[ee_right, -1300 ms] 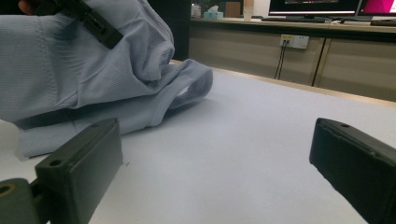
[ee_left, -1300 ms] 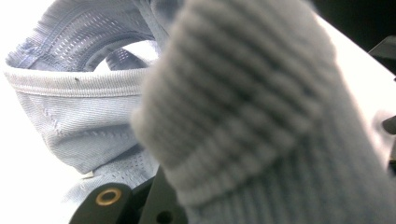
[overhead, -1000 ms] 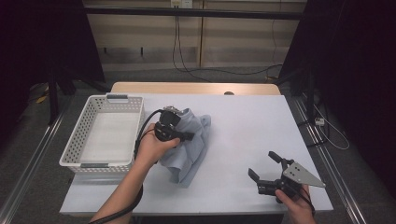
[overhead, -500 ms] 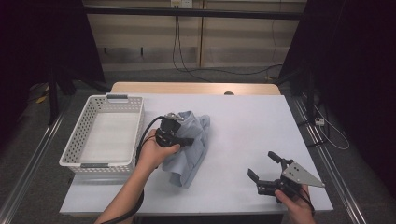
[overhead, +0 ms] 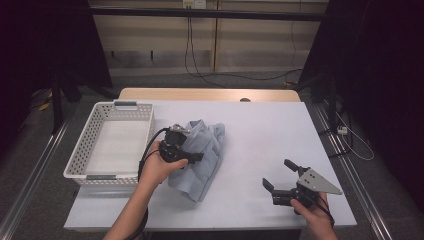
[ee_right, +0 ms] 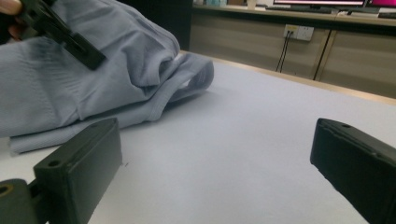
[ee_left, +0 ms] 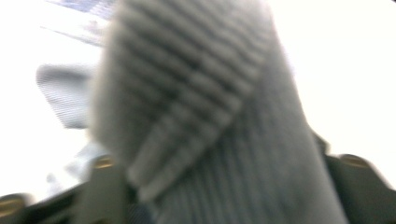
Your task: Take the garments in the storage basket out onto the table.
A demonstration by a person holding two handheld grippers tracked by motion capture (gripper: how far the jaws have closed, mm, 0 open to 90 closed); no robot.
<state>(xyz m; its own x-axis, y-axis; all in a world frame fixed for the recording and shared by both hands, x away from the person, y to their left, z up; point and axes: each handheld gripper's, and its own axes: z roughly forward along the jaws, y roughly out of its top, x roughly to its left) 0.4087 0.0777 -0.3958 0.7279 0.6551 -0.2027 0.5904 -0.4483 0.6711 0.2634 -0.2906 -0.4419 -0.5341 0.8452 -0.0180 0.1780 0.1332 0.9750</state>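
Observation:
A light blue ribbed garment (overhead: 206,150) lies crumpled on the white table (overhead: 265,130), just right of the basket. My left gripper (overhead: 194,154) rests on top of its left part, in a person's hand. Its jaws have just been opening; in the left gripper view they stand wide apart (ee_left: 224,196) with blurred ribbed fabric (ee_left: 210,116) bulging between them. My right gripper (overhead: 278,173) hovers open and empty near the table's front right. The right gripper view looks between its jaws (ee_right: 215,172) across bare table to the garment (ee_right: 70,88), where a black finger (ee_right: 74,44) of the left gripper lies.
A white perforated basket (overhead: 85,155) stands at the table's left, nothing visible inside. A wooden strip (overhead: 210,94) borders the far edge. Cables hang down the back wall (overhead: 192,55). Dark curtains flank both sides.
The left hand has sunk slightly toward the near side with the garment under it. Its jaws have spread apart. The right gripper has stayed where it was.

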